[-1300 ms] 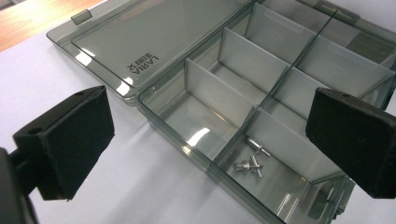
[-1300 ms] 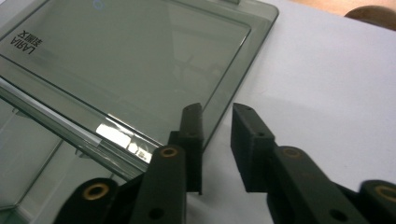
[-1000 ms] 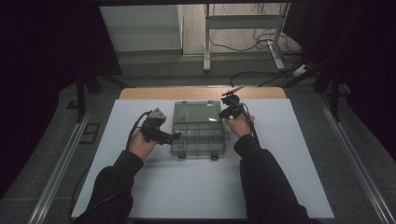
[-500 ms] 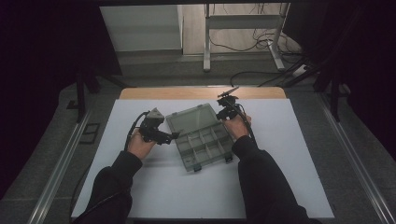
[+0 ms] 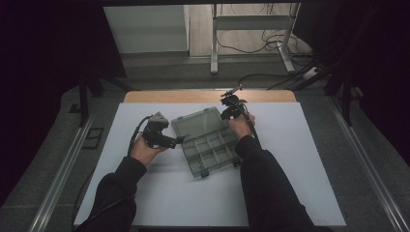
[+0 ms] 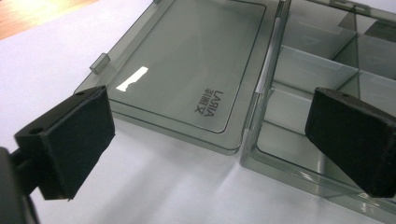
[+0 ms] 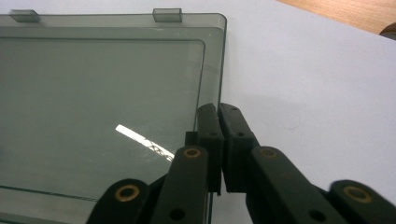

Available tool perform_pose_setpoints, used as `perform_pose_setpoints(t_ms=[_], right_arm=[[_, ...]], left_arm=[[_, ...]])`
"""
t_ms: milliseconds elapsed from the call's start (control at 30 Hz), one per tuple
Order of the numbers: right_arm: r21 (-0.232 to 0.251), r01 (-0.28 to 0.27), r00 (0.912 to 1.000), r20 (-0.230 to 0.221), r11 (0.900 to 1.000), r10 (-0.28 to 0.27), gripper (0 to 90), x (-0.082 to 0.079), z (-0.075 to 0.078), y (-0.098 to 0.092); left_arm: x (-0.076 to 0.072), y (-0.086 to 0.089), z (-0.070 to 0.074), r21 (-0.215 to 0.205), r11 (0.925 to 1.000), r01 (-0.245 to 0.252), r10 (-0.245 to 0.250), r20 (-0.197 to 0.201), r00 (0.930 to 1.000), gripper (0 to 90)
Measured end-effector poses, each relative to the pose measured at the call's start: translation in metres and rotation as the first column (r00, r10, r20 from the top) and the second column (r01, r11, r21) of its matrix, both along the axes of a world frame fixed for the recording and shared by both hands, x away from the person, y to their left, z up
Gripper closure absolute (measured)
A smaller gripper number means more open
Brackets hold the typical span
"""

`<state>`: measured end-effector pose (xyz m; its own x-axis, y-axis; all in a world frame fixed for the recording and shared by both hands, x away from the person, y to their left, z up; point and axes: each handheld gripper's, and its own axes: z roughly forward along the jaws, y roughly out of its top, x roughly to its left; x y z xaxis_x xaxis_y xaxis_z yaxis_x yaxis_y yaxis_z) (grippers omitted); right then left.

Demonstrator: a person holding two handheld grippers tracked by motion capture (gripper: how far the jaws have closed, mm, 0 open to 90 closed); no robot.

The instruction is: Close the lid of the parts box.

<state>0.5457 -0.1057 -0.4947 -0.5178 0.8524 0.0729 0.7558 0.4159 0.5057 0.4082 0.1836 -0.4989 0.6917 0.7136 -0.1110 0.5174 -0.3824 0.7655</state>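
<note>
A smoky translucent organiser box lies open on the white table, turned at an angle. Its flat lid (image 5: 196, 123) points far-left and its divided tray (image 5: 212, 152) lies nearer. My left gripper (image 5: 178, 140) is open just off the box's left side. In the left gripper view its pads (image 6: 70, 140) stand wide apart, with the lid (image 6: 187, 70) and the hinge (image 6: 261, 88) ahead between them, untouched. My right gripper (image 5: 227, 114) is at the lid's far right edge. Its jaws are pressed together on the lid's rim (image 7: 215, 70), as the right gripper view (image 7: 218, 112) shows.
The white table top (image 5: 300, 159) has bare room to the right of the box and in front of it. A wooden strip (image 5: 270, 95) runs along the far edge. Cables trail from both grippers, and dark metal rails flank the table.
The box has turned counter-clockwise on the table, its near end swinging to the right. The right hand shifted slightly with the lid's edge. The left hand stayed where it was.
</note>
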Motion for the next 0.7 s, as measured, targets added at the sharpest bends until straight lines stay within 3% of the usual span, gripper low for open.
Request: perform_pose_setpoints(t_ms=[200, 467, 600, 700], right_arm=[[-0.008, 0.004, 0.9994, 0.035, 1.000, -0.004, 88.5, -0.005, 0.004, -0.001], [0.051, 0.001, 0.9963, 0.086, 0.999, -0.006, 88.3, -0.013, 0.010, -0.011], [0.069, 0.003, 0.9953, 0.096, 0.998, -0.010, 88.3, -0.015, 0.009, -0.016], [0.078, 0.000, 0.9946, 0.103, 0.997, -0.008, 88.2, -0.016, 0.010, -0.017]], left_arm=[[-0.002, 0.006, -0.002, 0.062, 0.9980, -0.010, 0.010, 0.006, 0.9999, 26.0], [0.004, 0.022, -0.012, 0.008, 0.9985, -0.054, 0.055, -0.062, 0.9966, 70.6], [0.008, 0.018, -0.019, 0.017, 0.9984, -0.054, 0.055, -0.084, 0.9949, 85.9], [0.012, 0.013, -0.024, 0.035, 0.9978, -0.056, 0.059, -0.105, 0.9927, 89.6]])
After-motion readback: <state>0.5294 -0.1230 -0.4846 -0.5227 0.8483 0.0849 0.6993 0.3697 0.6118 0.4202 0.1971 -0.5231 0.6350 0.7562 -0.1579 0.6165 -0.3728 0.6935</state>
